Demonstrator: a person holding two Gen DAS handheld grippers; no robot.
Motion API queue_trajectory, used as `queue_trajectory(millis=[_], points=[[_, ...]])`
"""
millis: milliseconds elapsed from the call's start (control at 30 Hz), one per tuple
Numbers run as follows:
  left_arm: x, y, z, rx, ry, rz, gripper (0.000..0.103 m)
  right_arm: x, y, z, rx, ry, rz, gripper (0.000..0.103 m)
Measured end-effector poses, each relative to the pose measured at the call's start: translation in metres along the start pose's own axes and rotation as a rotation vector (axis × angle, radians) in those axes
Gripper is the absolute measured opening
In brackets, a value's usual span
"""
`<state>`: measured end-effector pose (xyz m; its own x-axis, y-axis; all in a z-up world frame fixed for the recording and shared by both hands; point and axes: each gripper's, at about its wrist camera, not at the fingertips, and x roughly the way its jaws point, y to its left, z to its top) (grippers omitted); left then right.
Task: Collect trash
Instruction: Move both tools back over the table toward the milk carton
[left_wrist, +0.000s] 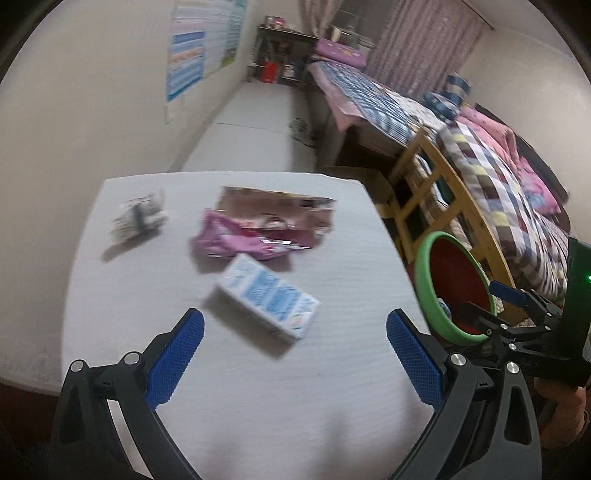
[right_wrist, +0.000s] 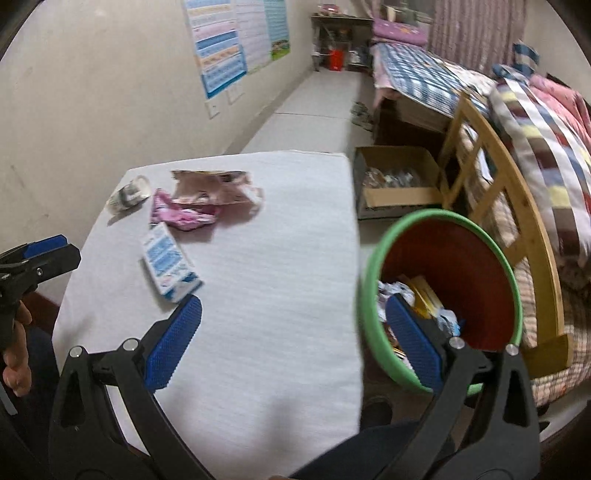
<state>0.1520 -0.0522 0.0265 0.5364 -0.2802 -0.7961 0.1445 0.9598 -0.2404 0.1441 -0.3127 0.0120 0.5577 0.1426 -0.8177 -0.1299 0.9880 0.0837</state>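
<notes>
Beside the bed with its checked patchwork quilt (right_wrist: 532, 122) stood the white, finely ribbed table (left_wrist: 258, 387), the biggest thing under my view, and all the loose trash lay toward its far half. Just off the table's right edge sat the round red bin with a green rim (right_wrist: 443, 288), tilted toward me, with crumpled wrappers and yellow packets already lying in its bottom. Behind the bin, on the floor, an open brown cardboard box (right_wrist: 397, 181) held more clutter, too blurred to tell apart.

On the table the torn pinkish-brown paper bag (left_wrist: 275, 208) lay farthest back, and the crumpled pink plastic wrapper (left_wrist: 236, 240) rested against its front edge. Nearer to me lay the white and blue carton box (left_wrist: 267, 297), flat and slanted, just beyond my left gripper (left_wrist: 295, 332). A small scrunched grey-white wrapper (left_wrist: 138, 218) sat apart near the table's far left corner.

My left gripper hung over the table with its blue pads spread wide and nothing between them. My right gripper (right_wrist: 293, 321) was likewise released and empty, one finger over the table, the other over the bin's mouth.
</notes>
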Motion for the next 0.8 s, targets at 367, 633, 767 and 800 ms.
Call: queue_trajectory(millis=[367, 633, 767, 800], points=[[-0.028, 0.075, -0.008, -0.112, -0.039, 0.081, 0.095, 0.002, 0.059, 0.017, -0.104, -0.014, 0.016, 0.098], [-0.020, 0.110, -0.001, -0.168, -0.042, 0.108, 0.095, 0.016, 0.080, 0.033, -0.155, -0.008, 0.011, 0.098], [-0.003, 0.128, 0.008, -0.201, -0.026, 0.118, 0.095, 0.030, 0.083, 0.045, -0.173, -0.002, 0.000, 0.098], [0.003, 0.133, 0.011, -0.211, -0.018, 0.120, 0.095, 0.035, 0.084, 0.048, -0.179, 0.002, -0.003, 0.098]])
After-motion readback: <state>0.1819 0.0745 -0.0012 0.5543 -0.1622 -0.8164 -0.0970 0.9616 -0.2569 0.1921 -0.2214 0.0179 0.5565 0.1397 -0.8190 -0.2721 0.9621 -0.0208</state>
